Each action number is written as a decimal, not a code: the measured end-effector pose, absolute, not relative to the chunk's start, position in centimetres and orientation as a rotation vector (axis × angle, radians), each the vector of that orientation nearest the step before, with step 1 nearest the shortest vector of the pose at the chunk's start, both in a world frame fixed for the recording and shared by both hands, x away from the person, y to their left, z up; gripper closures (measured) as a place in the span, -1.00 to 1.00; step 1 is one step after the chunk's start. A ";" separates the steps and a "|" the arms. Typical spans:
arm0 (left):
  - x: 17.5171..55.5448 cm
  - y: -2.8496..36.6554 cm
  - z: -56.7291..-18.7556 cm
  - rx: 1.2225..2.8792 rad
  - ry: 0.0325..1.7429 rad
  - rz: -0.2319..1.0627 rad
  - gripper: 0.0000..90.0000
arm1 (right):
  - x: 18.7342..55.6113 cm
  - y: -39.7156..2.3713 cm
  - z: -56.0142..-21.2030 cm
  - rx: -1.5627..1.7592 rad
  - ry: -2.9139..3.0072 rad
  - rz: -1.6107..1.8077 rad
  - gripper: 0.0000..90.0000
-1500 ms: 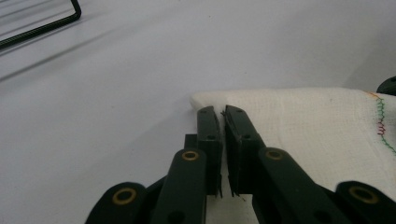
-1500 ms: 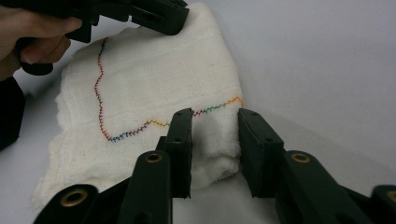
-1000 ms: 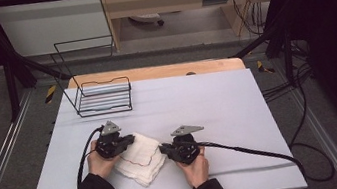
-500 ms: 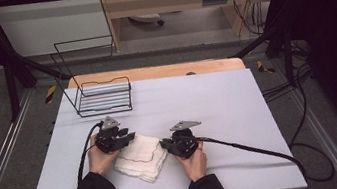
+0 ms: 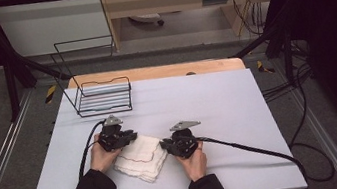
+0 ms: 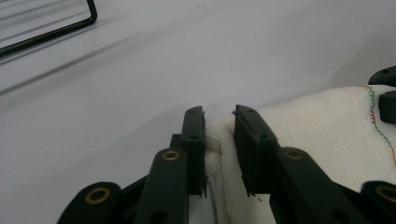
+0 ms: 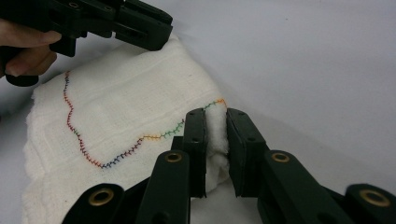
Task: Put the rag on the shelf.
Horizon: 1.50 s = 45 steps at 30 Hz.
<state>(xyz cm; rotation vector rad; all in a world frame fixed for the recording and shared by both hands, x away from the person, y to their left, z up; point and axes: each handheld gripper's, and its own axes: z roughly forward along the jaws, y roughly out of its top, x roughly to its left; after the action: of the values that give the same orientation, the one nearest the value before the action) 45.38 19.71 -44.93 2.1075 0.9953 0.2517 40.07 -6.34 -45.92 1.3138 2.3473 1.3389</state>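
A folded white cloth (image 5: pixel 138 158) with a multicoloured zigzag stitch line lies on the table's near half, between my two grippers. My left gripper (image 5: pixel 134 136) is at the cloth's far left corner. In the left gripper view its jaws (image 6: pixel 219 114) have just been closing and pinch a fold of the cloth (image 6: pixel 327 126). My right gripper (image 5: pixel 165 145) is at the cloth's right edge. In the right gripper view it (image 7: pixel 215 114) is shut on a thick fold of the cloth (image 7: pixel 121 107), close to the stitching. The left gripper (image 7: pixel 140 25) shows across the cloth there.
A black wire basket (image 5: pixel 104 98) stands at the table's far left. A strip of wooden board (image 5: pixel 153 71) runs along the far edge of the pale table (image 5: pixel 217 97). Cables trail from both grippers, the right one across the table's near right.
My left gripper has shifted a little away from the person, to the cloth's far corner. The right gripper has stayed put on the cloth's right edge.
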 end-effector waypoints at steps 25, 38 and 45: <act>41.6 21.7 -39.4 1.914 0.860 0.426 0.89 | 39.2 -6.8 -41.0 1.104 2.246 1.503 0.84; 39.8 22.8 -37.3 1.786 0.822 0.549 0.89 | 38.7 -6.1 -38.7 0.934 2.117 1.584 0.85; 39.2 23.3 -36.5 1.722 0.810 0.587 0.89 | 38.5 -5.7 -37.7 0.838 2.054 1.597 0.85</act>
<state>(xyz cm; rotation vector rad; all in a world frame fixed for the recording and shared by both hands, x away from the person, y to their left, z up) 39.24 23.34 -36.51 1.7224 0.8100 0.5866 38.52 -5.67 -37.66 0.8379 2.0541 1.5975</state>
